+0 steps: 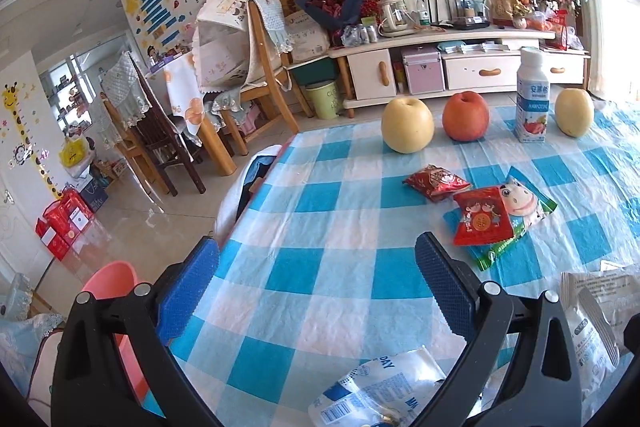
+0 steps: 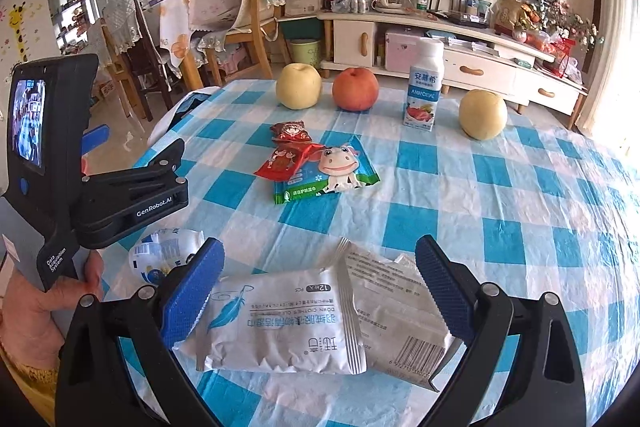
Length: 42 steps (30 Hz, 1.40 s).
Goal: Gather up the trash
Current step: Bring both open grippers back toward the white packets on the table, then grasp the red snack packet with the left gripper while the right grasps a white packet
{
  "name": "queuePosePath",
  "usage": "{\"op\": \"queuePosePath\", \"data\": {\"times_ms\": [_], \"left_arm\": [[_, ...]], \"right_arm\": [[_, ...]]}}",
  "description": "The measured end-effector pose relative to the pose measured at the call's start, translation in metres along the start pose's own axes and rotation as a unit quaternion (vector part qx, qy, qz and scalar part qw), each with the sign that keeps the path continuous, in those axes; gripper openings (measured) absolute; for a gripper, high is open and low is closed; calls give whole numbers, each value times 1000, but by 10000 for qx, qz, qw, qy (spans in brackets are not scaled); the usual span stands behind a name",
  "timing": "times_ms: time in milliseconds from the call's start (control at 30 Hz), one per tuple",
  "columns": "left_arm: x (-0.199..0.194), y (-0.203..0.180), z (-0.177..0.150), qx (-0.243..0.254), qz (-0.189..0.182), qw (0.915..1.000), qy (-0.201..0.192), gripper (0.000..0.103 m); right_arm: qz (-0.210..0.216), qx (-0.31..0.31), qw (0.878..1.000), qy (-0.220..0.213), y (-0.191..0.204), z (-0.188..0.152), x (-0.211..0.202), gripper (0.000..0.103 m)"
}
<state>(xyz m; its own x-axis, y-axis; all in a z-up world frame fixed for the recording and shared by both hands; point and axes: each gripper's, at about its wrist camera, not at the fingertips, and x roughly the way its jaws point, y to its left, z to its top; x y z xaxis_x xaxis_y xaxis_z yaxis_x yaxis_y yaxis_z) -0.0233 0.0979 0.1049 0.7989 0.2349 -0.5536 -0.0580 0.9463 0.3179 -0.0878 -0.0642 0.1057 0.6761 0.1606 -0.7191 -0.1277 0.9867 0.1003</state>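
On the blue-checked tablecloth [image 2: 500, 195] lie several wrappers. A large white wipes packet [image 2: 288, 323] lies between the fingers of my open right gripper [image 2: 318, 291], which hovers over it. A crumpled blue-white wrapper [image 1: 380, 391] lies under my open, empty left gripper [image 1: 316, 283]; it also shows in the right wrist view [image 2: 164, 255]. Farther out lie two red snack wrappers [image 1: 436, 182] [image 1: 482, 223] and a green cow-print wrapper [image 2: 336, 171]. The white packet's edge shows in the left wrist view [image 1: 592, 311].
Two yellow pears [image 1: 407, 125] [image 1: 574, 111], a red apple [image 1: 465, 116] and a yogurt bottle [image 1: 532, 95] stand in a row at the table's far side. A pink bin [image 1: 114, 283] sits off the table's left edge. Chairs and a TV cabinet stand beyond.
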Motion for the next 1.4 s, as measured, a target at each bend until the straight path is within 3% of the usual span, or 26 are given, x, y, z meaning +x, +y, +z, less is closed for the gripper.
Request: {"op": "queuePosePath", "data": {"times_ms": [200, 400, 567, 733, 1267, 1400], "left_arm": [[1, -8, -2, 90, -94, 9998, 134, 99], [-2, -14, -10, 120, -655, 9967, 459, 99], [-4, -37, -25, 343, -1221, 9889, 775, 99], [-13, -61, -32, 583, -1602, 9823, 774, 99], [-11, -58, -33, 707, -1739, 9796, 723, 99], [0, -39, -28, 437, -2074, 9749, 684, 99]], "right_arm": [[34, 74, 9998, 154, -11, -5, 2, 95], [-13, 22, 9995, 301, -17, -12, 6, 95], [-148, 140, 9993, 301, -30, -12, 3, 95], [-299, 352, 9985, 284, -47, -11, 0, 95], [-637, 411, 9957, 538, -71, -16, 8, 95], [-837, 802, 9902, 775, -101, -21, 12, 95]]}}
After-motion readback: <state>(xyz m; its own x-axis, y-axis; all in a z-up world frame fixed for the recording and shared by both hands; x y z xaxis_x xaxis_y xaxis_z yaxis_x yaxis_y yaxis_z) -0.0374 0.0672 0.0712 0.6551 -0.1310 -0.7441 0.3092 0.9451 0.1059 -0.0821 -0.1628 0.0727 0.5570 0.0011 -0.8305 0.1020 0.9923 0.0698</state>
